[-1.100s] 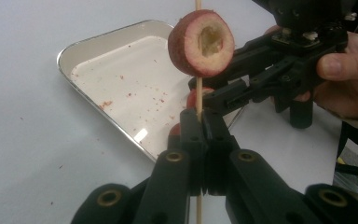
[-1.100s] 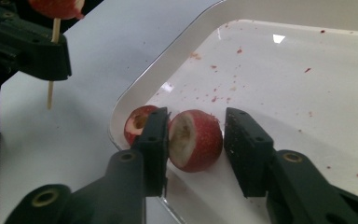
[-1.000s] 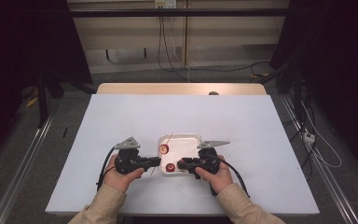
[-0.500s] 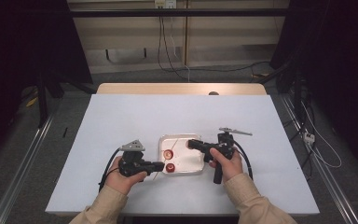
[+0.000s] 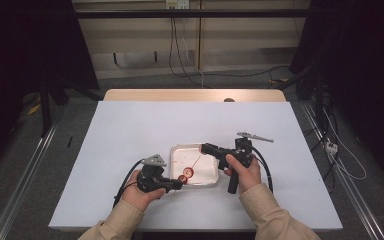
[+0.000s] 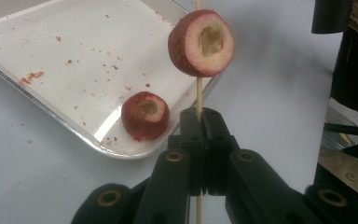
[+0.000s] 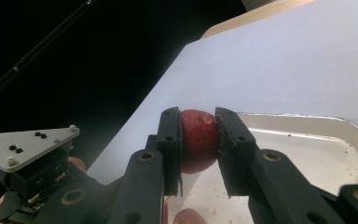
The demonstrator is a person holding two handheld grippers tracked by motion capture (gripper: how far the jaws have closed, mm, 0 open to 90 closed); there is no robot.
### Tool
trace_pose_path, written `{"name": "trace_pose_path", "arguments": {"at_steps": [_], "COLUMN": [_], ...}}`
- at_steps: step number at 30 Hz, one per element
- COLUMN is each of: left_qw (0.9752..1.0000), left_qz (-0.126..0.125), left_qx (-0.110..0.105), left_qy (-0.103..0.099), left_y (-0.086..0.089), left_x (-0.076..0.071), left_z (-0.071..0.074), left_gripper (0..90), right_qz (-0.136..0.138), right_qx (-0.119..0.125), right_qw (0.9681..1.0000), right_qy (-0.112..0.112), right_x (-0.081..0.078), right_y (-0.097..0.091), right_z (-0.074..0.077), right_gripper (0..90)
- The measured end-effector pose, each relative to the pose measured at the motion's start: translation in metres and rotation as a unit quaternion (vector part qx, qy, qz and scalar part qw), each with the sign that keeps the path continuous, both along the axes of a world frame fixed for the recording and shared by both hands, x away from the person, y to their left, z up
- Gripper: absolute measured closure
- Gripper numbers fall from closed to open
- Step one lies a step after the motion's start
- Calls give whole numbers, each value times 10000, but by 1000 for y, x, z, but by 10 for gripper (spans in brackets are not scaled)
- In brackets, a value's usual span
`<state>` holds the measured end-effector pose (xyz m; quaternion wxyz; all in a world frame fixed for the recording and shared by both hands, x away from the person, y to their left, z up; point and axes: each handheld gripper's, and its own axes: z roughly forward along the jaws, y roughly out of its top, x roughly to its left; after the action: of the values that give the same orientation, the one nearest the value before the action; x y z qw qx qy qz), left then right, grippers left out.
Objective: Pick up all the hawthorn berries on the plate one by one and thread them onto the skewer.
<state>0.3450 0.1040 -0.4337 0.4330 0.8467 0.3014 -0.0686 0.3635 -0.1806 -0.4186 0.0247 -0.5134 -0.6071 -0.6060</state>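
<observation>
Threading step: left claw (image 6: 199, 122) pinched skewer (image 6: 198, 95) carrying one fruit (image 6: 201, 44); right claw (image 7: 199, 140) gripped second fruit (image 7: 197, 140) above tray (image 7: 354, 135). Next likely needed aligning it with skewer tip.

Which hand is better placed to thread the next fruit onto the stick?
Right, likely. The right tool already grips a red round fruit above the white tray, while the left tool is shut on the thin wooden stick, holding it for threading.
</observation>
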Motion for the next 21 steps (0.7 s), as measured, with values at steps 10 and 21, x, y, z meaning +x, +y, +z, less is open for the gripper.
{"name": "trace_pose_path", "arguments": {"at_steps": [10,21], "left_qw": [9999,9994], "left_qz": [97,252], "left_qx": [-93,-234], "left_qy": [-43,-105], "left_y": [1,0], "left_x": [1,0], "left_z": [1,0], "left_gripper": [892,895], "right_qz": [165,149], "right_qx": [-64,-26], "right_qw": [9998,9999], "right_qy": [-15,20], "right_x": [-2,-4], "right_y": [8,13], "right_z": [-1,-3], "right_gripper": [725,725]}}
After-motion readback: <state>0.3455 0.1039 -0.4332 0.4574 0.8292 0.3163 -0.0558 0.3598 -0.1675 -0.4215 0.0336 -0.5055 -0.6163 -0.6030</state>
